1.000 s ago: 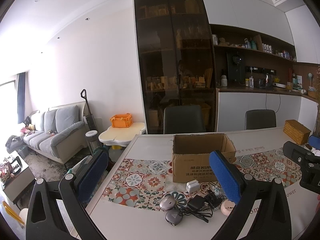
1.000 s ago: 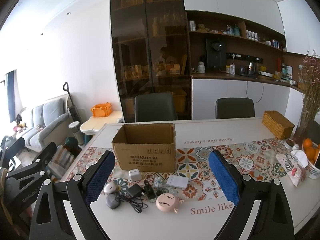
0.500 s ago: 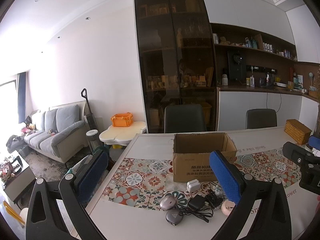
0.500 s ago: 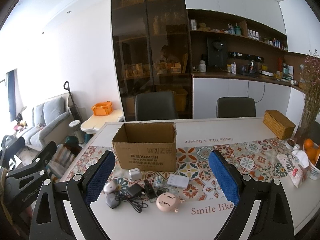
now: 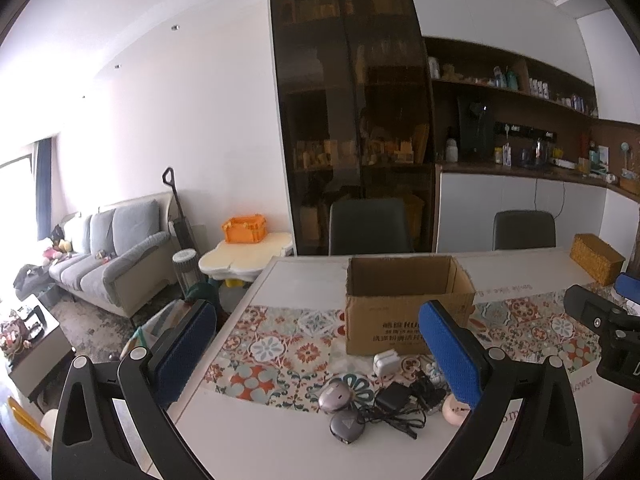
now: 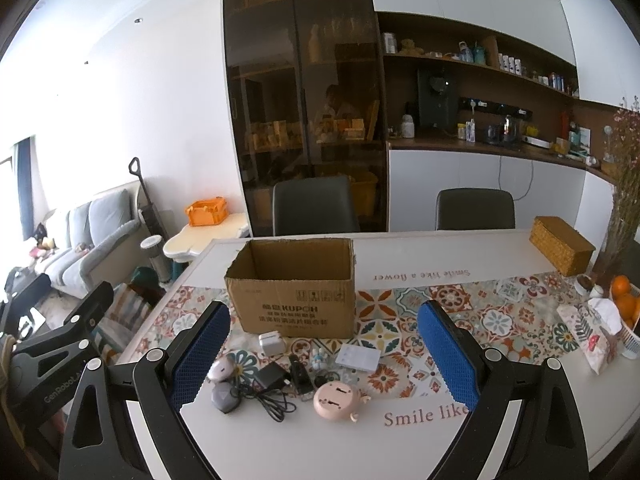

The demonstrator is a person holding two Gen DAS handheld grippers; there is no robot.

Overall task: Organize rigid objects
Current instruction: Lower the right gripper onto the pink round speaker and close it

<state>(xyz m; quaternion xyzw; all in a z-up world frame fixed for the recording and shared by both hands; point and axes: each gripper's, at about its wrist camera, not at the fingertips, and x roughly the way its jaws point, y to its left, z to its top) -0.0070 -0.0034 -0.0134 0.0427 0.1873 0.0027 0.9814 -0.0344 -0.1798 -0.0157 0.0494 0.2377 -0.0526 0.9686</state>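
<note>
An open cardboard box [image 6: 294, 288] stands on the patterned table runner; it also shows in the left wrist view [image 5: 404, 304]. In front of it lie a white charger cube [image 6: 271, 343], a pink round gadget [image 6: 336, 400], a black adapter with cable [image 6: 272, 378], a grey disc [image 6: 225, 397], a lilac mouse [image 6: 221, 369] and a white flat card [image 6: 358, 358]. My right gripper [image 6: 324, 356] is open and empty above them. My left gripper [image 5: 320, 352] is open and empty, nearer the table's left edge.
A wicker box [image 6: 562, 245] sits at the back right. A bowl of oranges [image 6: 624, 306] and a patterned pouch [image 6: 586, 330] are at the right edge. Two dark chairs [image 6: 314, 204] stand behind the table. A sofa [image 5: 112, 248] is off to the left.
Both views have barely shifted; the grippers stay open and the objects have not moved.
</note>
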